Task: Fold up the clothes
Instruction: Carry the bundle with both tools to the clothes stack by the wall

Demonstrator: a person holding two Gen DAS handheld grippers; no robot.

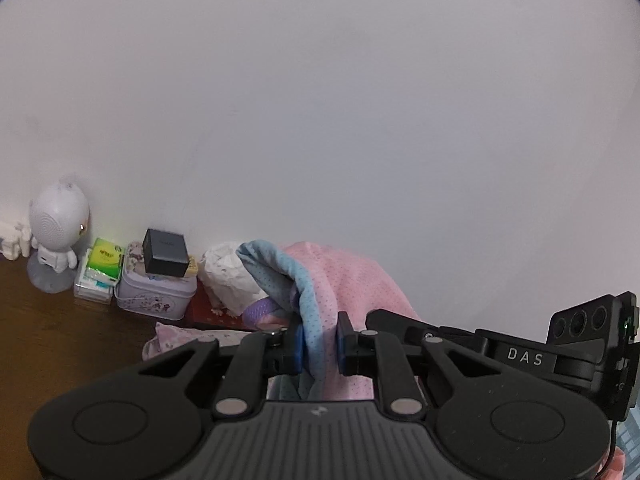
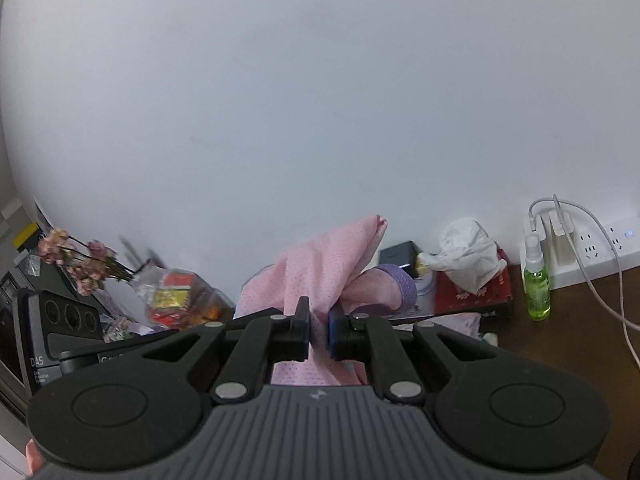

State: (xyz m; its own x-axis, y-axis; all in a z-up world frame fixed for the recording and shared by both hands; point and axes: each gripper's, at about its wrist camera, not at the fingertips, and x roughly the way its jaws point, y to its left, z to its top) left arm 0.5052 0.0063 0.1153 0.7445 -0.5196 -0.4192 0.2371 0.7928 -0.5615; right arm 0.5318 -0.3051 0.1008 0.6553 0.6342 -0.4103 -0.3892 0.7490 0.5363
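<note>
Pink garment [image 1: 348,280] edge in both grippers, aloft.

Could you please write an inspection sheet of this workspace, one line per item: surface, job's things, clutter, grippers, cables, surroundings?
Surface: dark brown wooden table, bare in the left foreground.
Job's things: pink garment with blue edge and purple cuff, lifted off the table; a floral cloth lies below.
Clutter: white robot toy, tissue packs, lilac tin with a black box on it, red tissue box, green spray bottle, snack bag, dried flowers.
Grippers: left gripper and right gripper each shut on the garment.
Cables: white cable from a charger in the power strip.
Surroundings: plain white wall.
</note>
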